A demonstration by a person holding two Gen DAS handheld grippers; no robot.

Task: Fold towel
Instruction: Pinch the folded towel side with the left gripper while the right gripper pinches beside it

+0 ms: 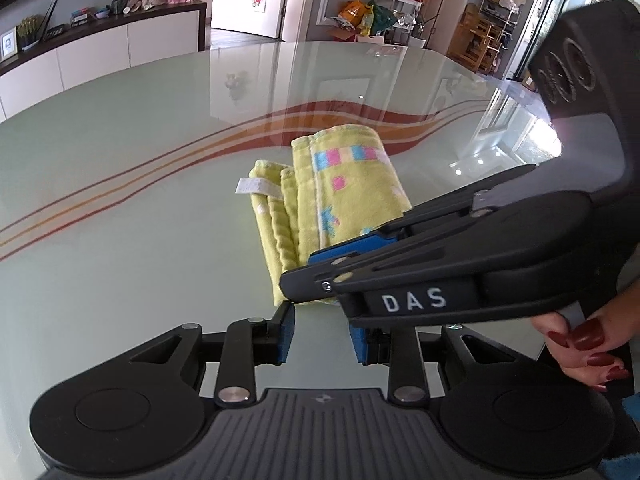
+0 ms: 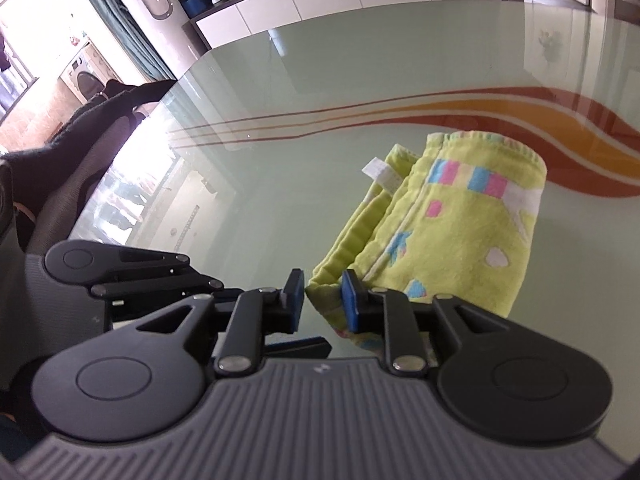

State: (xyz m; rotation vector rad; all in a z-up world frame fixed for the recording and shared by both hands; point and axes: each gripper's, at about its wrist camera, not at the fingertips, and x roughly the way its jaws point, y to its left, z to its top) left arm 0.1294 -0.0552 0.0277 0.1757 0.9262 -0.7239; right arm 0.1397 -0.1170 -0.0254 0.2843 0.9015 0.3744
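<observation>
A yellow-green towel (image 1: 344, 196) with pink and blue patterns lies folded into a thick bundle on the glass table (image 1: 120, 184), a white label sticking out at its left. My left gripper (image 1: 322, 334) is open and empty, just short of the towel's near end. My right gripper (image 2: 322, 300) is open, its jaws a small gap apart at the near corner of the towel (image 2: 460, 232), not clamping it. In the left wrist view the right gripper (image 1: 344, 268) reaches in from the right over the towel's near end.
The table carries red and orange curved stripes (image 2: 520, 108). A long white sideboard (image 1: 100, 52) stands beyond the table's far edge. A dark chair (image 2: 80, 128) sits at the table's left side in the right wrist view. A hand with red nails (image 1: 588, 344) holds the right gripper.
</observation>
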